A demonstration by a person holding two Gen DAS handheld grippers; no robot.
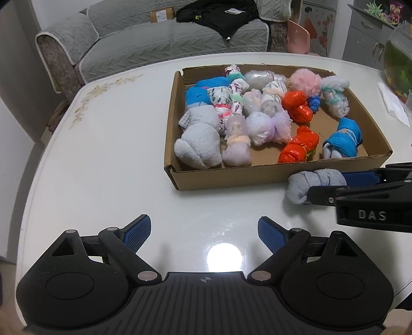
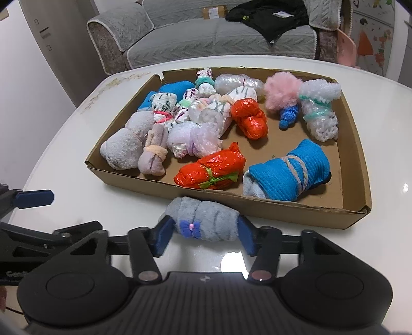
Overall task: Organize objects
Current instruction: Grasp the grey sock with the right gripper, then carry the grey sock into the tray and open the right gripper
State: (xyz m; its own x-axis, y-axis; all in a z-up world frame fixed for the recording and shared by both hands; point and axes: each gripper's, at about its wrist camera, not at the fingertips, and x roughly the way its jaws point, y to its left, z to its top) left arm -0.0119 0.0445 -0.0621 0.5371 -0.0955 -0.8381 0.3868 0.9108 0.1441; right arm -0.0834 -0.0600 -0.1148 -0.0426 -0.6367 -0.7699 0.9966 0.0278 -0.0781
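Observation:
A grey rolled sock bundle [image 2: 206, 216] with a small blue bow lies on the white table just in front of the cardboard tray [image 2: 257, 208]. My right gripper [image 2: 204, 232] is shut on it, one blue pad pressed against each end. The left wrist view shows the same bundle [image 1: 306, 185] at the right, held by the right gripper [image 1: 332, 186], near the tray's [image 1: 231, 177] front right corner. My left gripper [image 1: 204, 229] hangs open over bare table to the left of the tray's front, with nothing between its fingers. Several rolled bundles fill the tray: blue, orange, grey, pink fluffy and clear-wrapped.
A grey sofa [image 1: 154, 41] with a black garment [image 1: 219, 15] stands beyond the table's far edge. A glass fish bowl [image 1: 397, 64] and a white paper [image 1: 391, 103] sit at the table's right side. The left gripper's fingers [image 2: 36, 197] reach in at the right wrist view's left edge.

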